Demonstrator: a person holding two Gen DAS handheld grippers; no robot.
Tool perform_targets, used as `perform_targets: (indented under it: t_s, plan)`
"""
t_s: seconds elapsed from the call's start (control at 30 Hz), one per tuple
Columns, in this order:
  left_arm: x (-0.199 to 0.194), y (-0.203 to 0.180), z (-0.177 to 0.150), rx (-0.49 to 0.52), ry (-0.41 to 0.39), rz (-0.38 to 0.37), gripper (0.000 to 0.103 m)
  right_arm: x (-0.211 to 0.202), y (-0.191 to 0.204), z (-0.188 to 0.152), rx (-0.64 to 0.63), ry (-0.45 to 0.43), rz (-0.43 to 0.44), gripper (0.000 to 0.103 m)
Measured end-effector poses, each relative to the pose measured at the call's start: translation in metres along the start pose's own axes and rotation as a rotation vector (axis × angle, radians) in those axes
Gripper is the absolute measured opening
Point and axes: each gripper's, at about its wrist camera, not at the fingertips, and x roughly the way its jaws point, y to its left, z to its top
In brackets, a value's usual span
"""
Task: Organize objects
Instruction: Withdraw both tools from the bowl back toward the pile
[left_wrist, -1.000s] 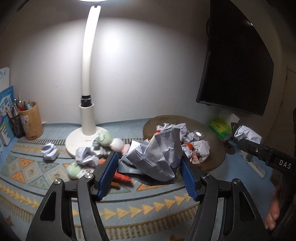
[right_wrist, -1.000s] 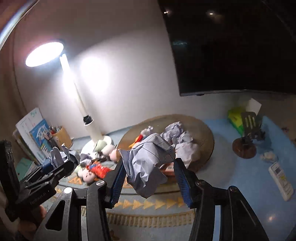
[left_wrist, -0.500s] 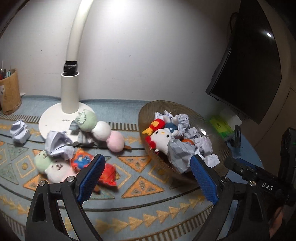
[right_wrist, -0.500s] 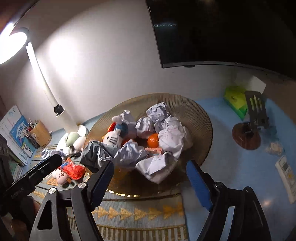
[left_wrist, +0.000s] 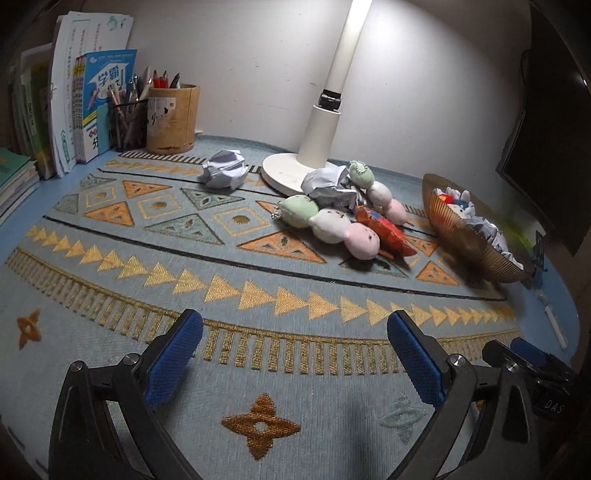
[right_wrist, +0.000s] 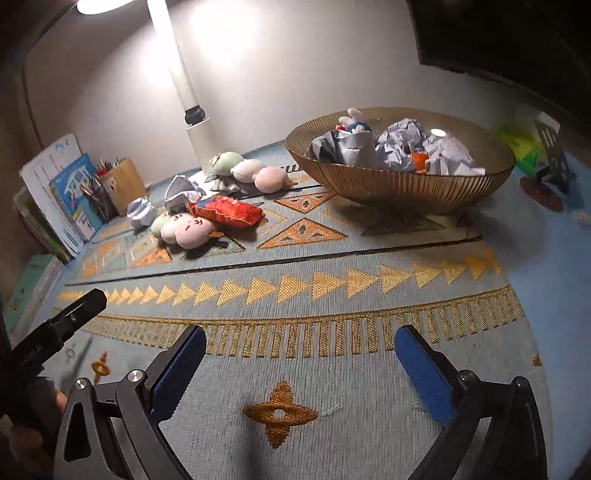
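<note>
My left gripper (left_wrist: 295, 321) hangs low over the front of the patterned mat (left_wrist: 110, 236); its jaws are opening and nothing is between them. In the right wrist view my right gripper (right_wrist: 301, 334) is likewise opening and holds nothing. Far ahead, a ribbed gold bowl (right_wrist: 399, 184) holds several crumpled paper balls (right_wrist: 402, 142) and a small plush rabbit (right_wrist: 354, 122). On the mat lie two loose paper balls (left_wrist: 223, 173) (left_wrist: 327, 184), two plush dango skewers (left_wrist: 332, 225) (left_wrist: 373, 188) and a red snack packet (left_wrist: 384, 229).
A white lamp base (left_wrist: 291, 173) stands behind the toys. Pen holders (left_wrist: 171, 118) and upright books (left_wrist: 92, 103) fill the back left. A dark monitor (left_wrist: 546, 147) hangs at the right. A phone stand (right_wrist: 550, 162) and a green box (right_wrist: 521, 147) sit beyond the bowl.
Both grippers held crumpled paper over the bowl a second ago. The papers dropped into the bowl, the jaws spread wide, and both grippers pulled back and down to the mat's front.
</note>
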Motion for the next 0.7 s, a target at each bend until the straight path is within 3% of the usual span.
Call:
perform_targets:
  t_s: [0.07,0.13,0.33,0.7]
  plan:
    - [-0.003,0.000,0.000,0.002,-0.025,-0.027,0.101,0.003,0.011,-0.003,-0.059,0.014,-0.016,0.103]
    - [0.002,-0.002,0.000,0.018,-0.008,-0.004,0.101,0.010,0.011,-0.003,-0.068,0.051,-0.040,0.103]
    - [-0.006,-0.007,-0.003,0.044,-0.039,0.012,0.102,0.019,-0.023,0.000,0.106,0.093,-0.028,0.103]
    - [-0.004,-0.001,-0.002,0.017,-0.028,0.005,0.102,0.022,-0.018,0.001,0.096,0.117,-0.034,0.103]
